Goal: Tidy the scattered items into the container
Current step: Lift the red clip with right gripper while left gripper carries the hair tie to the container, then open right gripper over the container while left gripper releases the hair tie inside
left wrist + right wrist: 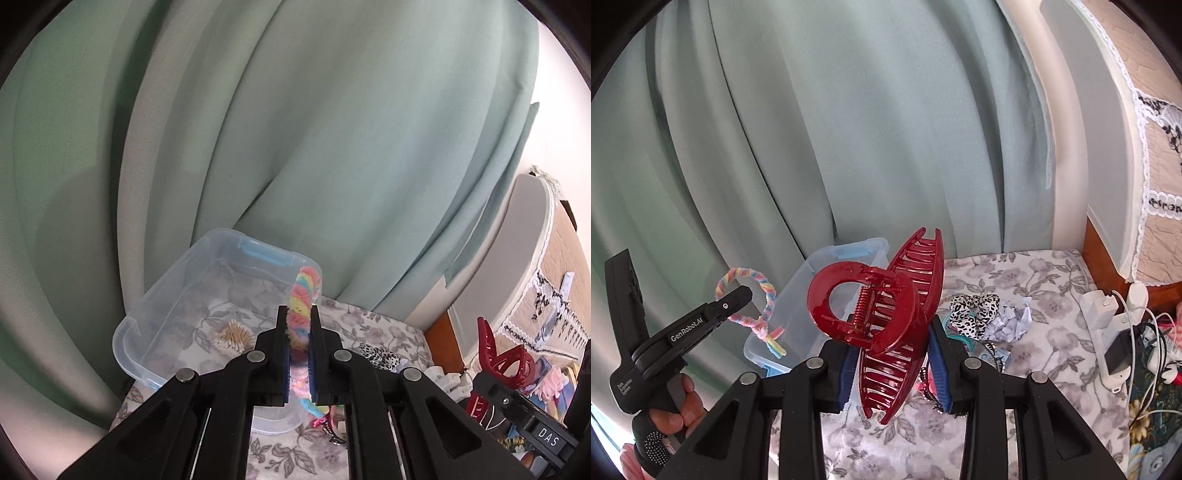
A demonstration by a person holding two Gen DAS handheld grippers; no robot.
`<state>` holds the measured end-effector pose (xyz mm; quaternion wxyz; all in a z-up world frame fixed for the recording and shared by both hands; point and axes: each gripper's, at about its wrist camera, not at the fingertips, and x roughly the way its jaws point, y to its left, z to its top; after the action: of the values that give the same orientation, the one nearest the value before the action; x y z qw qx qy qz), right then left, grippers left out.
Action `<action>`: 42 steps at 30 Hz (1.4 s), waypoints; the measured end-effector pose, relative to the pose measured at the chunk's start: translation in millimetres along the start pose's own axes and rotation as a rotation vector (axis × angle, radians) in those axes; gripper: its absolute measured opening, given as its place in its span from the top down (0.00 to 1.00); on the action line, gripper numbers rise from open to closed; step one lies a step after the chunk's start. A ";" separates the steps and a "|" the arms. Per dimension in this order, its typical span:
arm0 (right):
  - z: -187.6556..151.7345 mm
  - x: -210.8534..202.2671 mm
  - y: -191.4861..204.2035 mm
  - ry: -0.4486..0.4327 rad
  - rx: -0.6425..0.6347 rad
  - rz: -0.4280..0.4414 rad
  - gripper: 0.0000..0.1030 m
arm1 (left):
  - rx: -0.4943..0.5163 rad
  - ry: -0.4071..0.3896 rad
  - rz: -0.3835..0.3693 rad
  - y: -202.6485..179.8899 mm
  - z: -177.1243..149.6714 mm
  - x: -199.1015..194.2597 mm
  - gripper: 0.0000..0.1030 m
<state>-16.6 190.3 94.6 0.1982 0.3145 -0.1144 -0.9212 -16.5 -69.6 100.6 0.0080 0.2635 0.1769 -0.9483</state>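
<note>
My left gripper (299, 314) is shut on a pastel rainbow twisted hair loop (304, 291), held in the air at the near right corner of a clear plastic container (162, 295). A small spiky beige item (231, 338) lies inside that container. In the right wrist view the left gripper (744, 293) shows at the left with the rainbow loop (764, 295) hanging from it, a hand below it. My right gripper (892, 343) is shut on a large dark red claw clip (882, 321), lifted just right of the container (798, 295). The red clip (498, 354) also shows at the right of the left wrist view.
A leopard-print scrunchie (975, 310) and crumpled white paper (1012, 317) lie on the floral cloth (1052, 332) to the right. White chargers and cables (1119, 332) sit at the far right. A green curtain (849, 129) hangs close behind the container.
</note>
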 end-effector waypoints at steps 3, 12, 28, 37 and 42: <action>3.0 10.7 9.1 0.009 -0.012 0.018 0.63 | -0.032 0.015 0.011 15.8 -1.5 6.2 0.93; 6.0 56.8 46.6 0.098 -0.097 0.062 0.63 | -0.099 0.041 0.035 54.2 -8.0 22.1 0.93; 7.1 112.8 99.3 0.178 -0.216 0.150 0.63 | -0.142 0.041 0.044 86.6 -10.5 35.8 0.93; 1.3 143.1 115.4 0.235 -0.269 0.168 0.61 | -0.152 0.058 0.062 97.5 -12.6 41.3 0.93; -0.5 151.7 118.3 0.250 -0.281 0.168 0.61 | -0.150 0.067 0.061 98.1 -14.0 44.0 0.93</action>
<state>-91.4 18.0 52.9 0.3290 0.3850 0.0151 -0.8621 -36.7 -153.4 34.8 0.0508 0.2990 0.2395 -0.9223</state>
